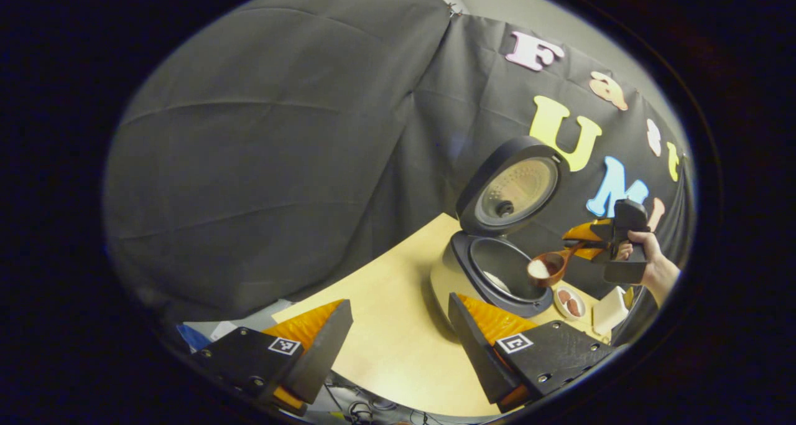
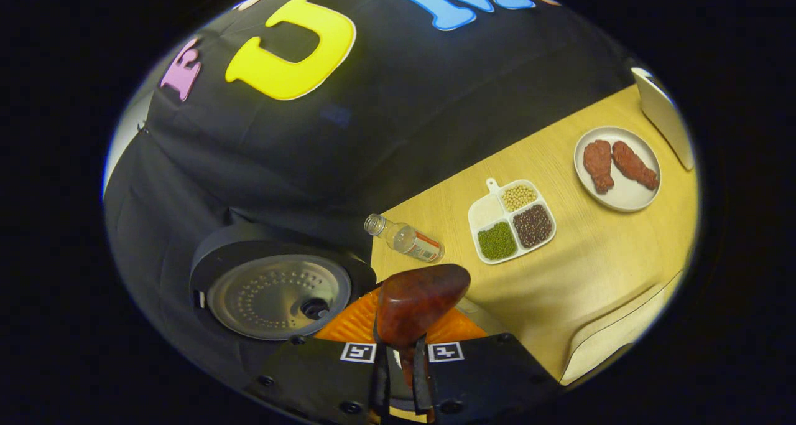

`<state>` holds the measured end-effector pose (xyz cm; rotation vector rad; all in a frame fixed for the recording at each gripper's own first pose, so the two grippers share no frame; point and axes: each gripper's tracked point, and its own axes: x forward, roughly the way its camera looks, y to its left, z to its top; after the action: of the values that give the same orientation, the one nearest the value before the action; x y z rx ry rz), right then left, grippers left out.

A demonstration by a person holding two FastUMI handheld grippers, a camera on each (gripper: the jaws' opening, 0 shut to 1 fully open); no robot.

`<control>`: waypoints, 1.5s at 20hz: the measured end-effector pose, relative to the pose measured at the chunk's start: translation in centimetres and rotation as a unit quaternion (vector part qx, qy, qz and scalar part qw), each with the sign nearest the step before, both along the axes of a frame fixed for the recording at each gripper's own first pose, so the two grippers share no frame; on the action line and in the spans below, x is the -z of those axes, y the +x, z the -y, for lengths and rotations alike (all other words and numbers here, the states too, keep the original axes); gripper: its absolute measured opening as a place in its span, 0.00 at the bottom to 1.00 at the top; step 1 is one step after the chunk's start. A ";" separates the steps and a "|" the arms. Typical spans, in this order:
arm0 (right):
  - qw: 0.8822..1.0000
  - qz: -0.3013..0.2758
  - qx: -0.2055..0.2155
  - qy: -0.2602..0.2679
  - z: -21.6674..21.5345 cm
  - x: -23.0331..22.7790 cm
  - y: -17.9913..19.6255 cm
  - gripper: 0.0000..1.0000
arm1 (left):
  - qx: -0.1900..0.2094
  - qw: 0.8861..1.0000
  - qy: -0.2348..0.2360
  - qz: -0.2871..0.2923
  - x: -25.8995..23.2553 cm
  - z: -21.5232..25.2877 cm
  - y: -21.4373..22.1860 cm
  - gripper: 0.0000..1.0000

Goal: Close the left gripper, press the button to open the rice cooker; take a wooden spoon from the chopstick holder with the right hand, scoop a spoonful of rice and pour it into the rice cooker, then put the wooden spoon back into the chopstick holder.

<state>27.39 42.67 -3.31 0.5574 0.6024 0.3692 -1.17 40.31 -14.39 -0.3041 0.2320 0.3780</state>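
Note:
The rice cooker [image 1: 463, 282] stands open on the wooden table, its lid [image 1: 516, 188] raised upright. A pale patch shows inside the pot. My right gripper [image 1: 587, 241], held by a hand, is shut on the handle of the wooden spoon [image 1: 547, 268]. The spoon's bowl carries white rice and hovers over the pot's right rim. In the right gripper view the spoon's [image 2: 420, 297] rounded back faces me, clamped in my right gripper [image 2: 400, 350], with the lid [image 2: 277, 294] to the left. My left gripper [image 1: 398, 350] hangs open, short of the cooker, holding nothing.
On the table are a small bottle [image 2: 404, 238] lying on its side, a divided dish [image 2: 513, 219] of grains and beans, and a plate [image 2: 622, 191] with two drumsticks. White containers [image 2: 665, 114] [image 1: 609, 310] stand near the table's edge.

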 end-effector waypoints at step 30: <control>0.897 0.275 -0.204 -0.280 -11.9 -6.5 -2.2 0.16 | 0.004 1.000 0.011 -0.011 -0.2 0.4 1.1 0.98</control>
<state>25.19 54.60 3.20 -0.2444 0.2423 0.6894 -0.10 39.95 -14.17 -0.2763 0.2513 0.3753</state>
